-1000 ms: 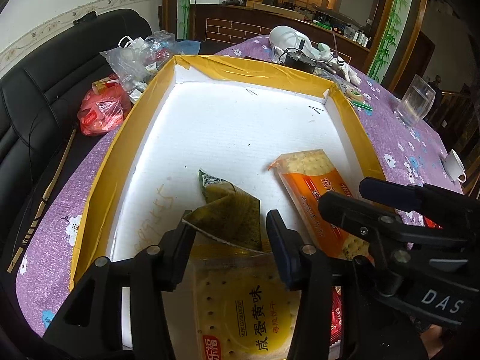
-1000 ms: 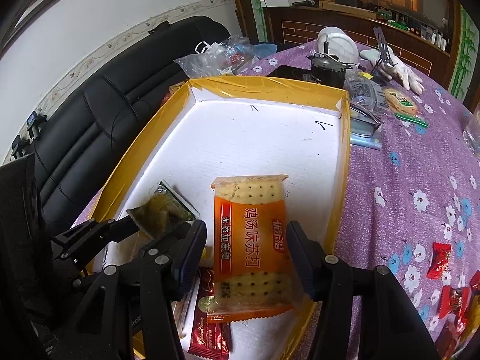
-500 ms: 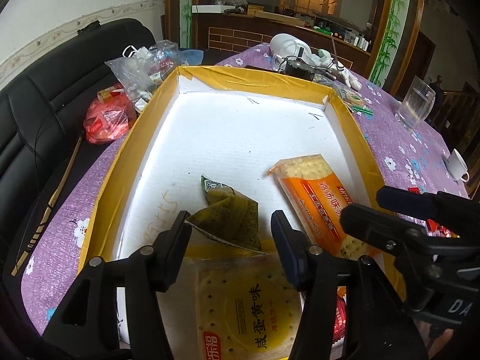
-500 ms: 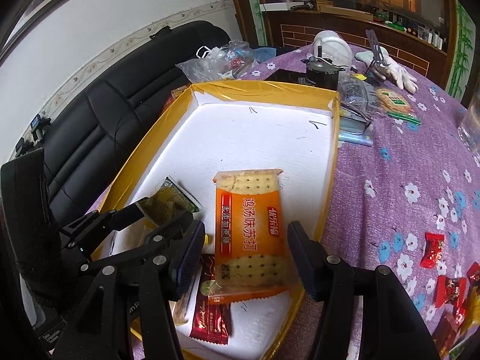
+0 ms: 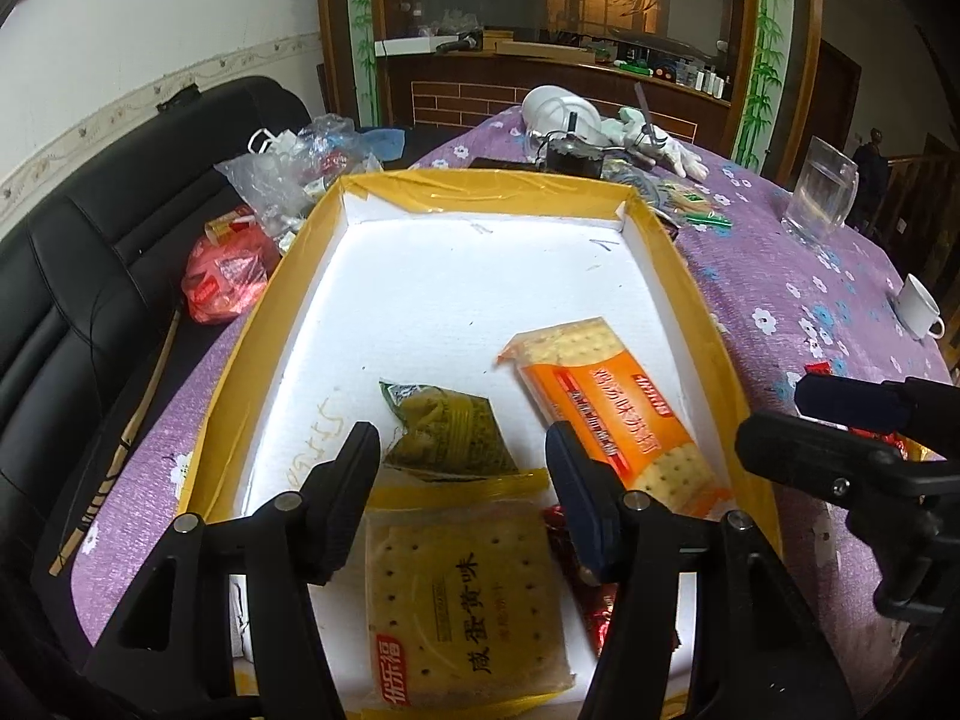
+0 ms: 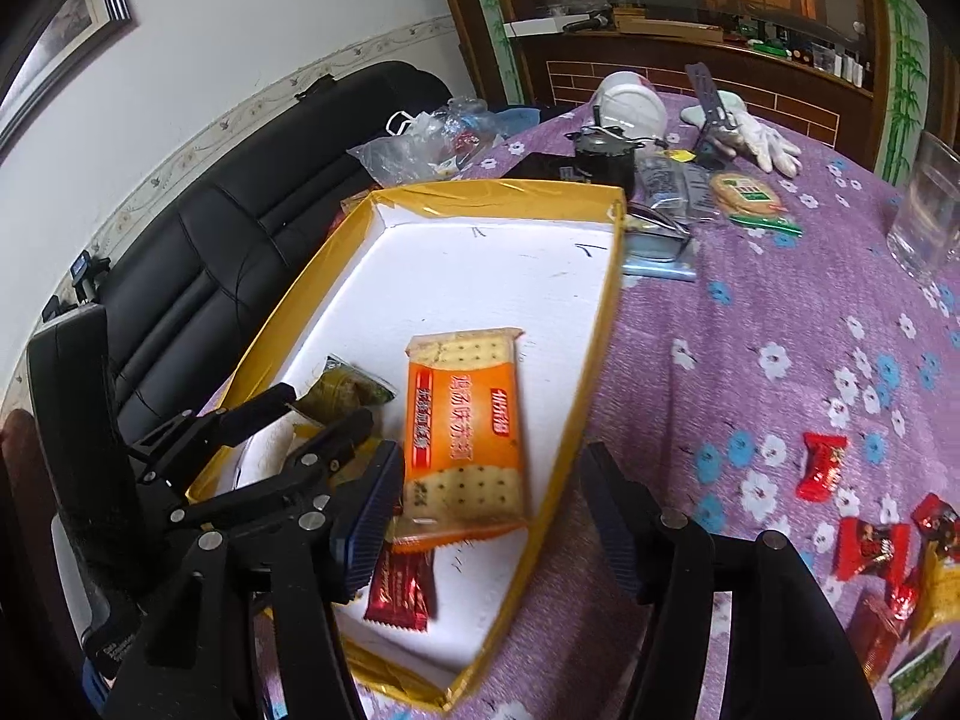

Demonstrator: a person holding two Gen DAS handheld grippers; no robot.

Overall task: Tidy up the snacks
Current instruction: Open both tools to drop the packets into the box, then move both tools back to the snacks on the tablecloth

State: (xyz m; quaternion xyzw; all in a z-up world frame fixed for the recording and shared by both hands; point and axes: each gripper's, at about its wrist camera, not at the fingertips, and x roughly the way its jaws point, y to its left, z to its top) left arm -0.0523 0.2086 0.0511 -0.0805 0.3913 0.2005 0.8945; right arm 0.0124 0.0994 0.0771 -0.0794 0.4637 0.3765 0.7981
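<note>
A yellow-rimmed white tray (image 5: 282, 294) (image 6: 594, 324) holds an orange cracker pack (image 5: 612, 402) (image 6: 462, 426), a green pouch (image 5: 444, 426) (image 6: 342, 390), a yellow cracker pack (image 5: 462, 606) and red candy (image 6: 402, 588). My left gripper (image 5: 462, 468) is open and empty above the yellow pack and the pouch. My right gripper (image 6: 486, 510) is open and empty over the tray's near right rim, just behind the orange pack. More red candies (image 6: 864, 546) lie on the purple cloth at the right.
A glass (image 5: 822, 192) (image 6: 924, 210), a white cup (image 5: 918, 306), a white glove (image 6: 750, 132), a snack pack (image 6: 750, 198) and a dark gadget (image 6: 600, 150) stand beyond the tray. Plastic bags (image 5: 282, 180) lie on the black sofa (image 6: 228, 240) at left.
Both grippers have drawn back and up from the tray, empty and open. The right gripper has shifted right, off the orange pack. The snacks lie where they were.
</note>
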